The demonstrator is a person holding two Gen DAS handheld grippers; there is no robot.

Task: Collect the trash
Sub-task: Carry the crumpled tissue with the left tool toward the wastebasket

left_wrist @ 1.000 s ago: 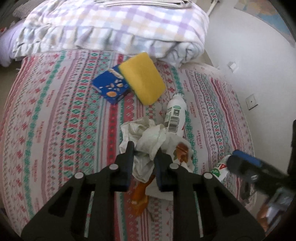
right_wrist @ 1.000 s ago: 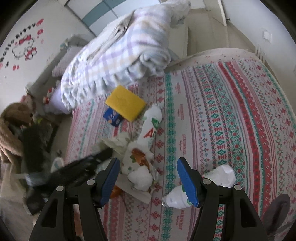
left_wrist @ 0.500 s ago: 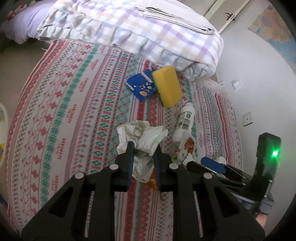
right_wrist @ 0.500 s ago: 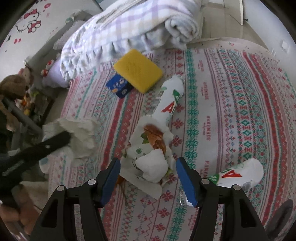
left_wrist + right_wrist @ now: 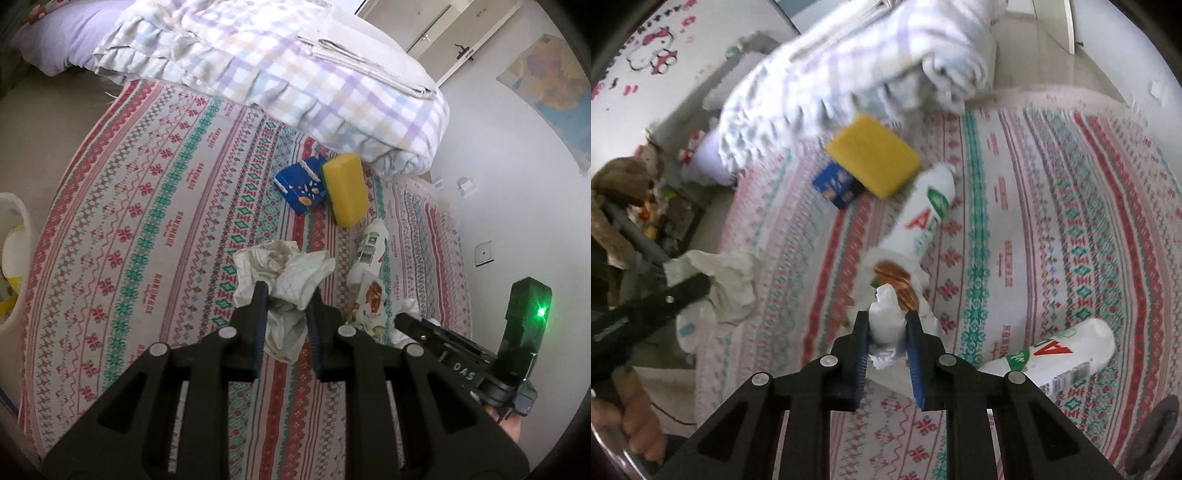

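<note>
A: Item one, largest: bedspread (image 5: 155, 229), patterned, with a folded quilt (image 5: 295, 74) laid at its far end. What is listed upon it?

B: Sponge (image 5: 345, 194) and blue box (image 5: 301, 188), touching, near the quilt. Two bottles: one (image 5: 923, 218) lying just beside the sponge, another (image 5: 1060, 354) well apart at the right.

A: And the trash in hand?

B: Crumpled paper (image 5: 284, 273) is held clamped in the left gripper (image 5: 284, 317), lifted clear of the bedspread. A white wrapper (image 5: 888, 325), printed, is pinched between the pads of the right gripper (image 5: 886, 332), whose jaws have just been closing; its lower part lies on the bedspread.

A: Step judged?

B: Pick-up, second piece. A lift is called for next, then carriage to a bin; a white tub (image 5: 14, 258) is glimpsed at the left edge, its purpose not confirmed.
</note>
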